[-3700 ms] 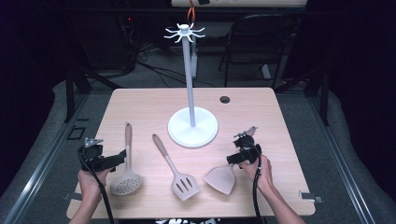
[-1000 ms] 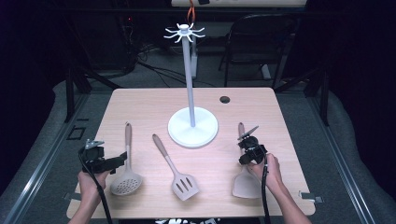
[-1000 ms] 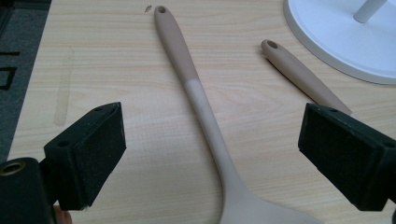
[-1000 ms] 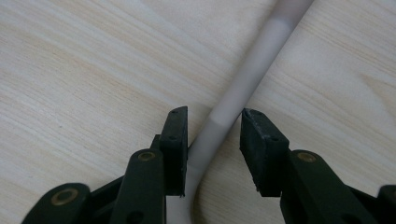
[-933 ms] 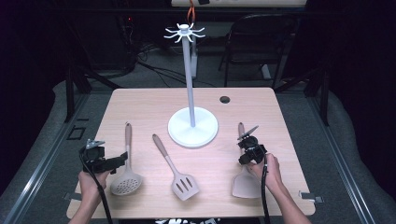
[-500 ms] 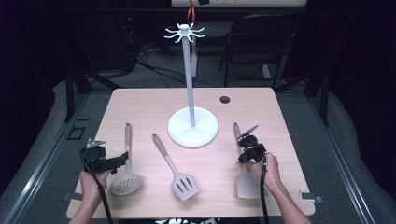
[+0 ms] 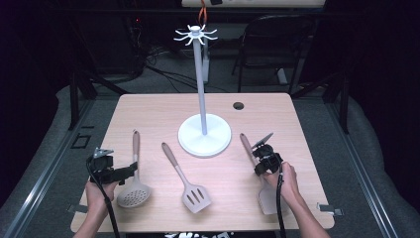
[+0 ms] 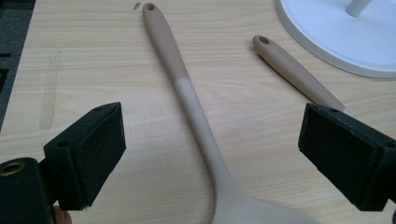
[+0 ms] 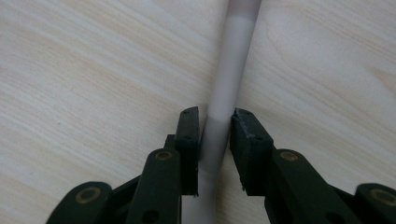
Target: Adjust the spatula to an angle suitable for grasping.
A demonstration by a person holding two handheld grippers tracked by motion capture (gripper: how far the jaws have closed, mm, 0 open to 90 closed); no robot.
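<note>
A solid beige spatula (image 7: 270, 201) lies at the table's right front, its handle (image 9: 229, 70) pointing away from me. My right gripper (image 7: 260, 157) sits over that handle. Its jaws have just been closing, and both pads (image 9: 189, 140) now press the handle between them. At the left front my left gripper (image 7: 130, 171) stands wide open, level with the table. The handle of a beige skimmer (image 7: 133, 191) runs between its pads (image 8: 88, 154) without touching them. A slotted turner (image 7: 195, 196) lies in the middle, its handle (image 8: 294, 70) angled toward the stand.
A white utensil stand (image 7: 204, 136) with a tall pole and a ring of hooks (image 7: 196, 34) at the top rises from the middle of the light wood table (image 7: 148, 109). A round cable hole (image 7: 238, 105) sits behind it. A chair stands beyond the table.
The solid spatula, earlier lying crosswise with its blade to the left, now lies lengthwise. In the last second its handle swung slightly left under the right gripper. The left gripper kept still.
</note>
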